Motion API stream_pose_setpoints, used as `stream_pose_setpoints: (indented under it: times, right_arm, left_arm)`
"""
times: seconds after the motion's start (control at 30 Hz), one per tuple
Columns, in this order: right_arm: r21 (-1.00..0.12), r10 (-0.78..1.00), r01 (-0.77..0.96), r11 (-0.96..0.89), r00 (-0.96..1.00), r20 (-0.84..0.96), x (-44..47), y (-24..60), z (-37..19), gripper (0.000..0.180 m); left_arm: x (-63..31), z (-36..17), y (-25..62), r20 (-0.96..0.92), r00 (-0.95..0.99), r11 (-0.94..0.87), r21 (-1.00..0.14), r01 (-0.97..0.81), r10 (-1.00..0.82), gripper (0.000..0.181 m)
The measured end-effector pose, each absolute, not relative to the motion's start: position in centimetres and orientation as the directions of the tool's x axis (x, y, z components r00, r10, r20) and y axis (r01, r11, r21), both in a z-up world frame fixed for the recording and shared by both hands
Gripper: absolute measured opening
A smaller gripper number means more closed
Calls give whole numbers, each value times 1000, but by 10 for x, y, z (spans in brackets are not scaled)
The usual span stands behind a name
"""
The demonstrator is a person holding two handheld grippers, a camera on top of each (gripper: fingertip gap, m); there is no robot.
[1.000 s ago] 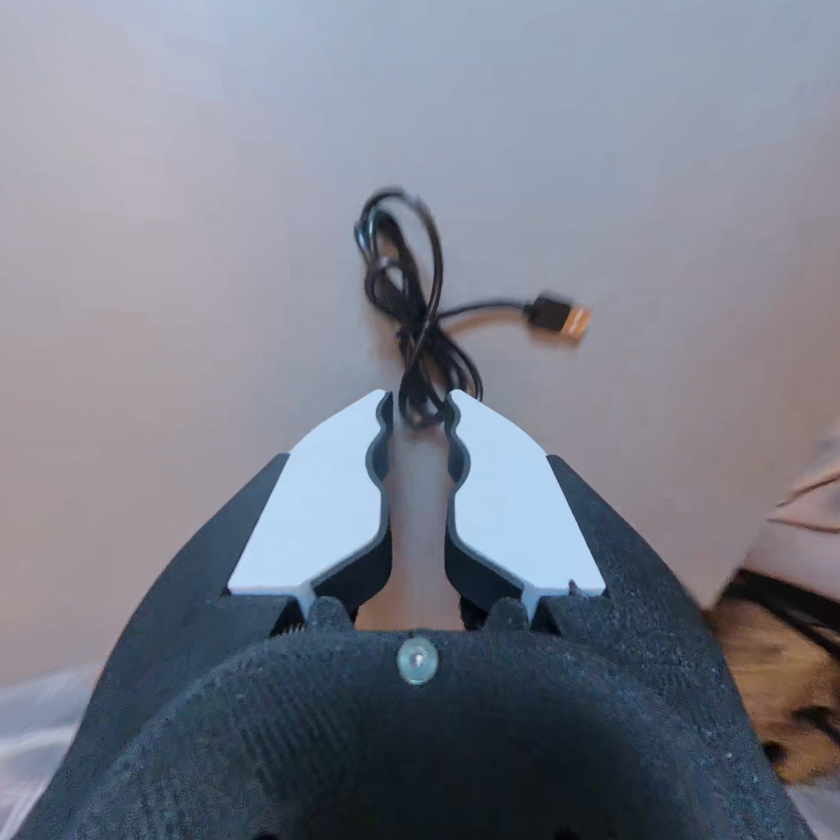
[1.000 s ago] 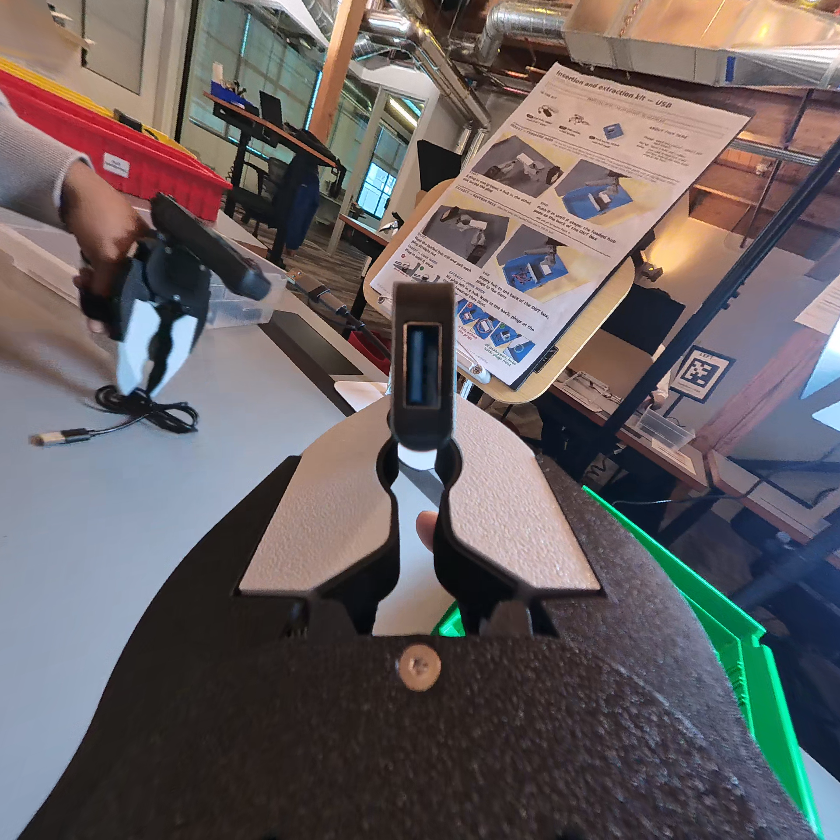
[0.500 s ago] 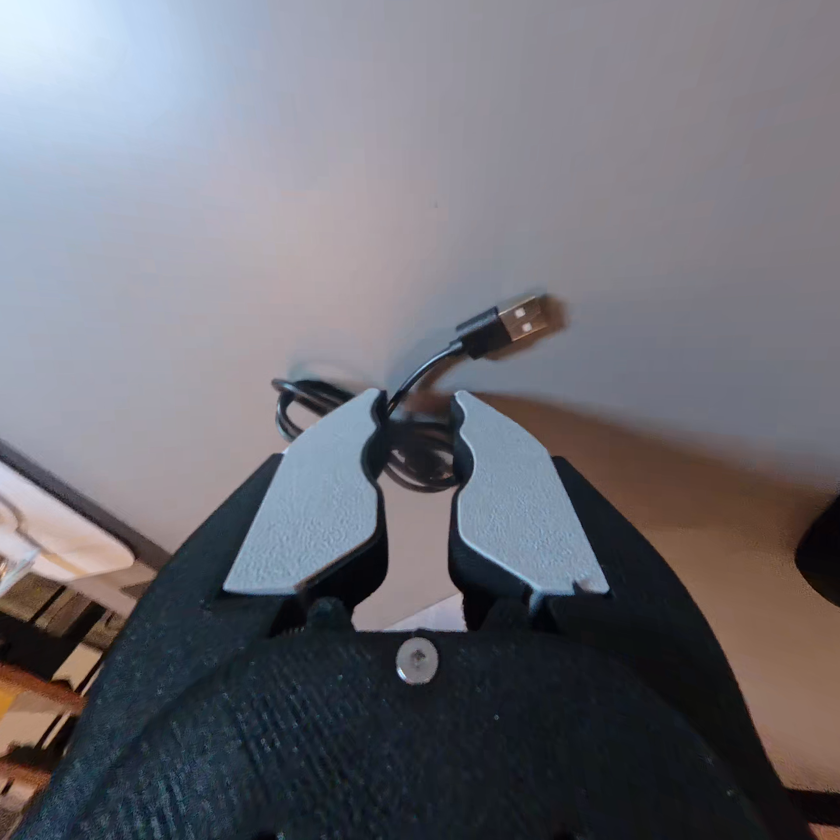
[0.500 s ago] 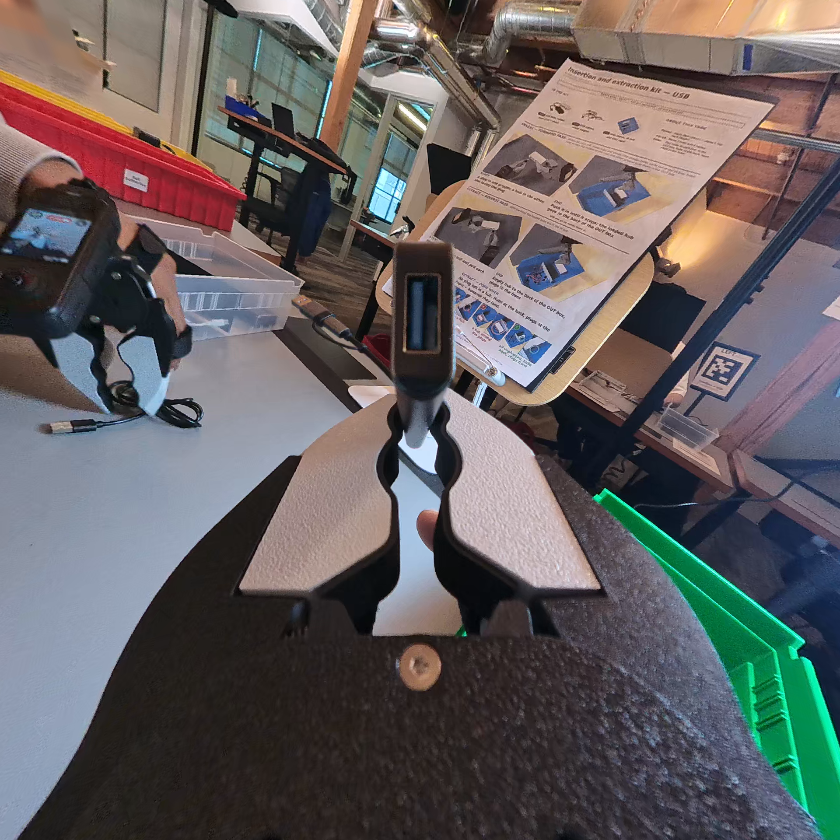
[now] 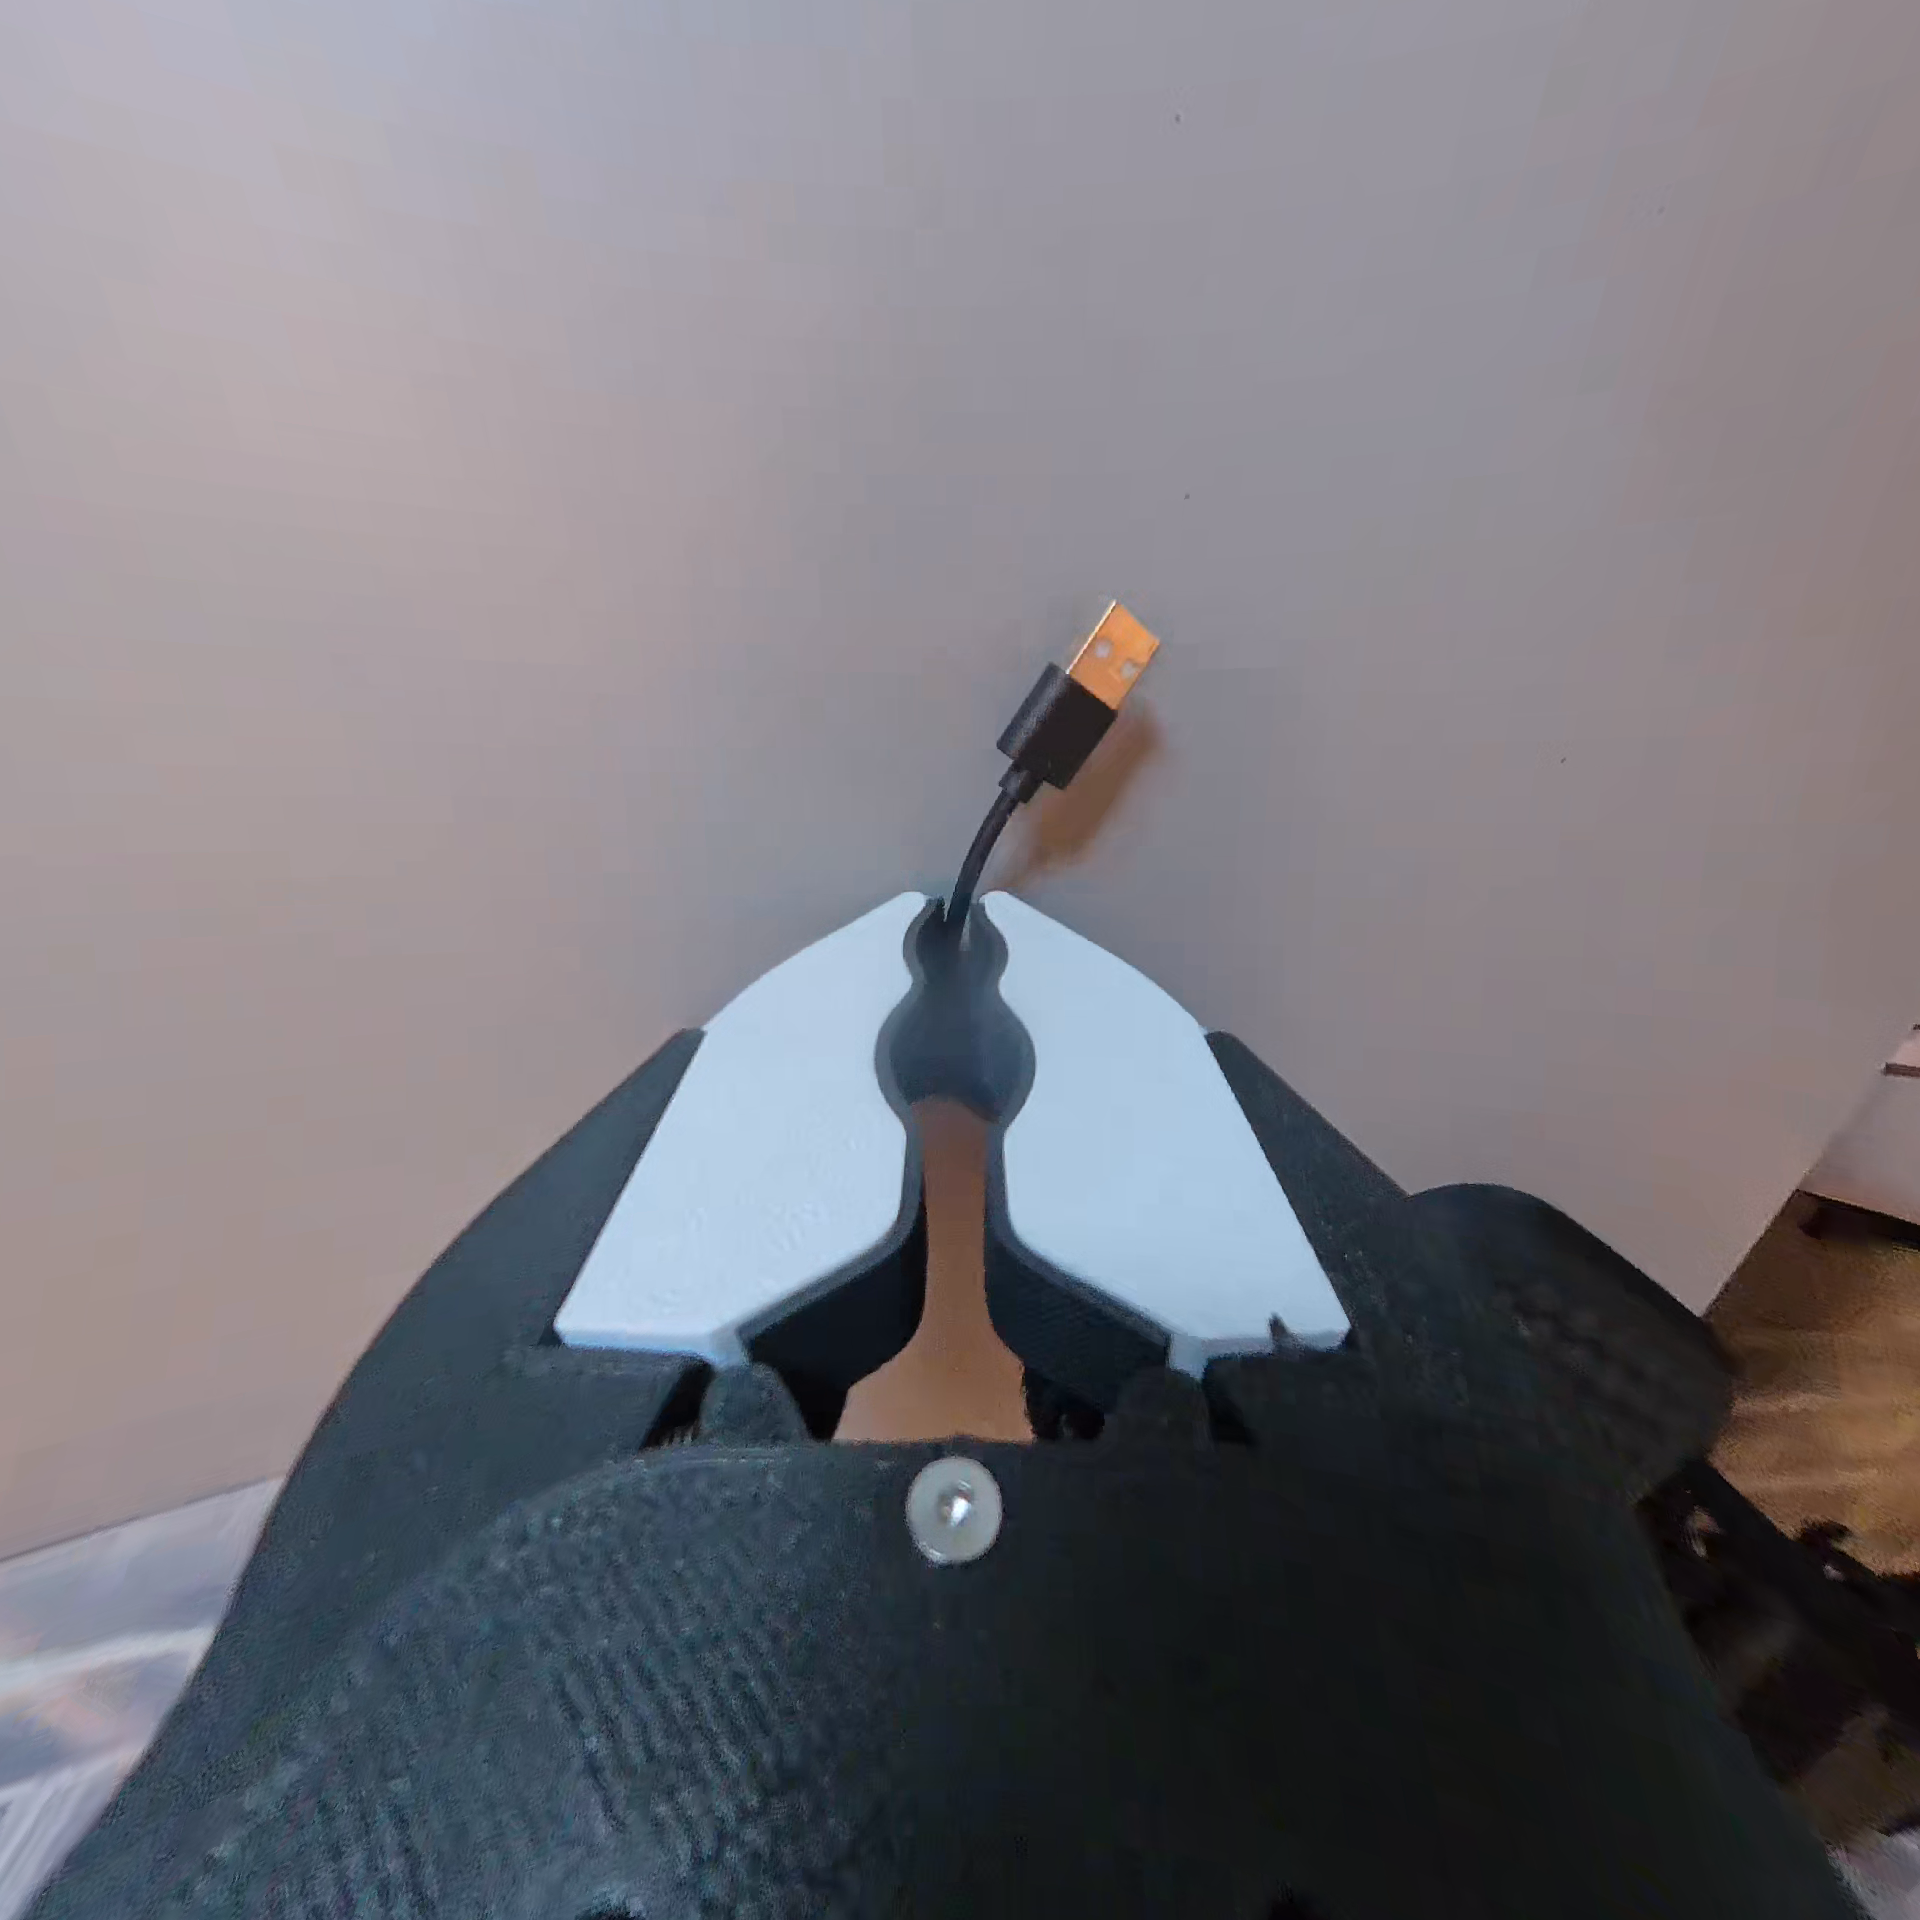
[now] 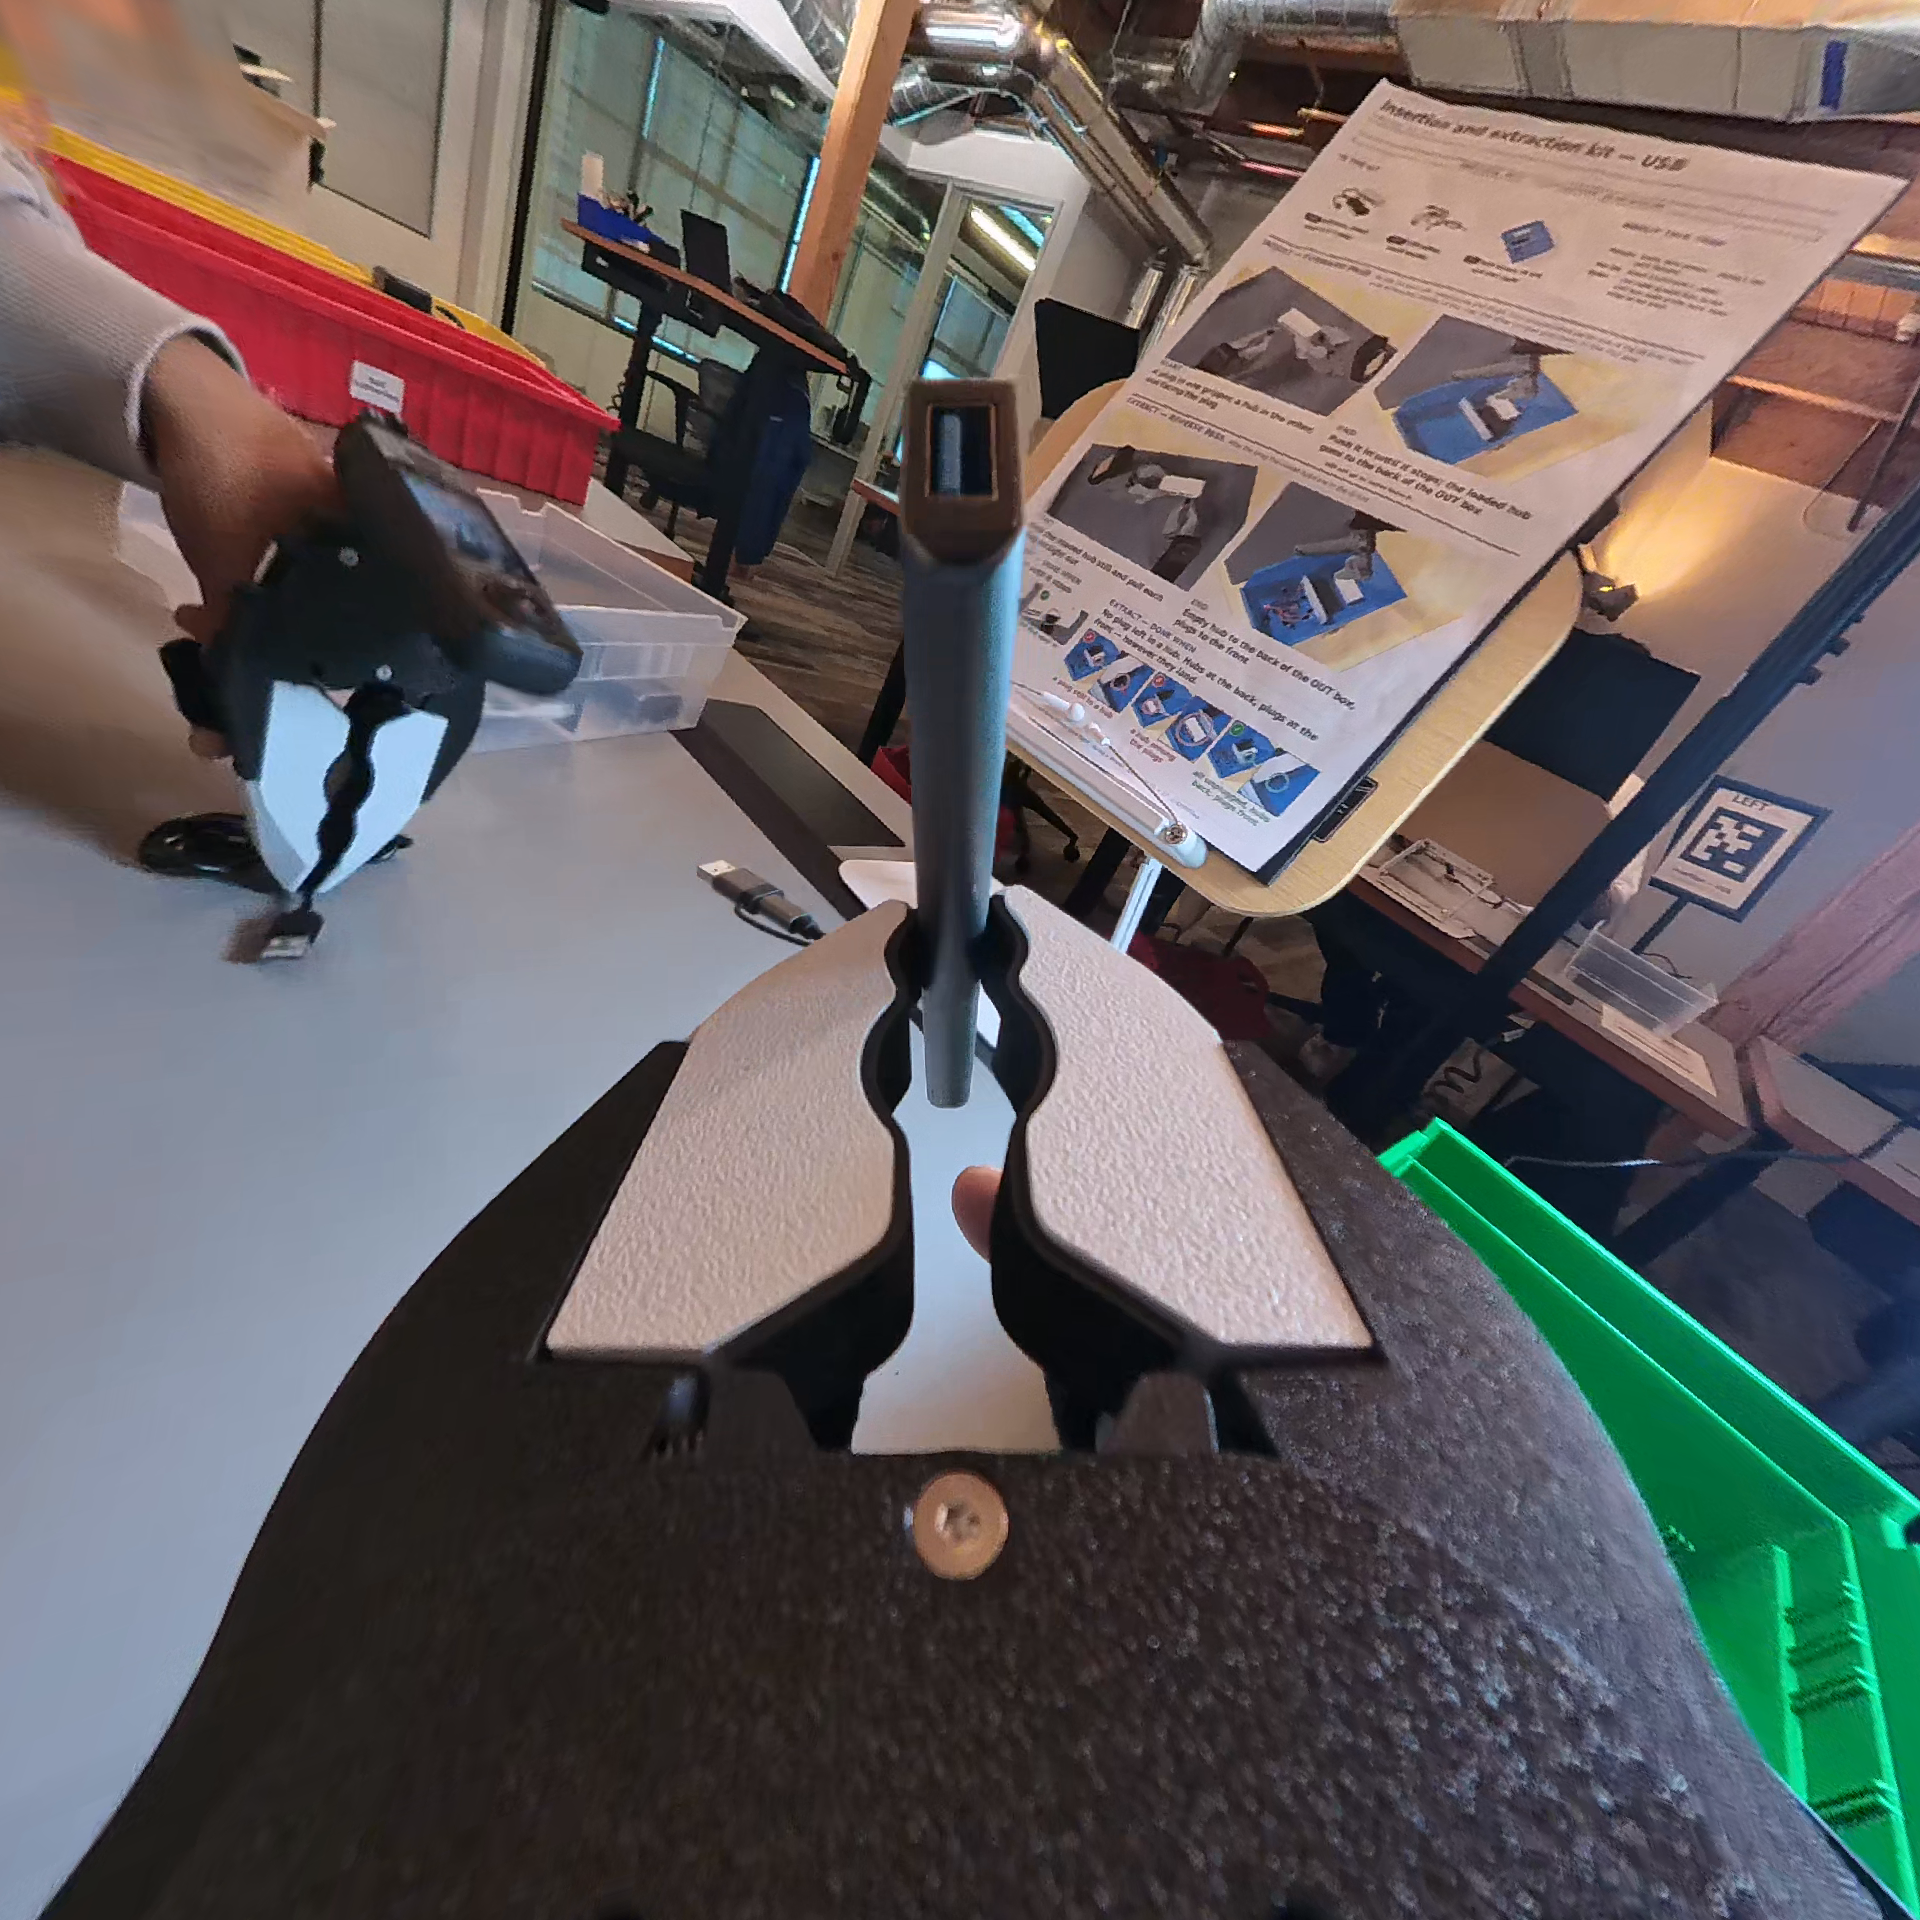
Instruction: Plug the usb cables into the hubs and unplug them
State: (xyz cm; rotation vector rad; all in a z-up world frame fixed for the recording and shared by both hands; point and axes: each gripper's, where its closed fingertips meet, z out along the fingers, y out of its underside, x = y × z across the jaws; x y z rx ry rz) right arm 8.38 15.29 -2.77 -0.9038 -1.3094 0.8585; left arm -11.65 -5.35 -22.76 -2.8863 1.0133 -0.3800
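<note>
Grey desk (image 5: 520, 520) below: my left tongs (image 5: 961, 914) have now clenched the USB cable (image 5: 982, 852) behind its plug; right tongs (image 6: 951, 935) still grasp the hub (image 6: 956, 665), port ready for insertion.

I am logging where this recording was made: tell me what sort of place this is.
Probably a shared workshop or lab: bare ducts overhead, an instruction sheet propped on a stand, red and green parts bins, and more desks behind the grey table.
</note>
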Motion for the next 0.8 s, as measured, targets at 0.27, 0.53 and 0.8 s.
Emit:
stream_pose_setpoints:
  times: [0.27,0.53,0.8]
  right_arm:
    - [-892,892,19,451,-31,450,67,124,-38,11]
    - [-903,898,-39,428,-95,429,64,103,-33,11]
    - [-910,900,-64,409,-133,414,65,95,-33,11]
  left_arm:
    - [-105,-213,-48,71,691,-678,-289,-676,-719,20]
    - [-90,-231,-39,-15,598,-577,-242,-780,-801,21]
    - [-61,-213,-44,88,628,-607,-388,-694,-773,17]
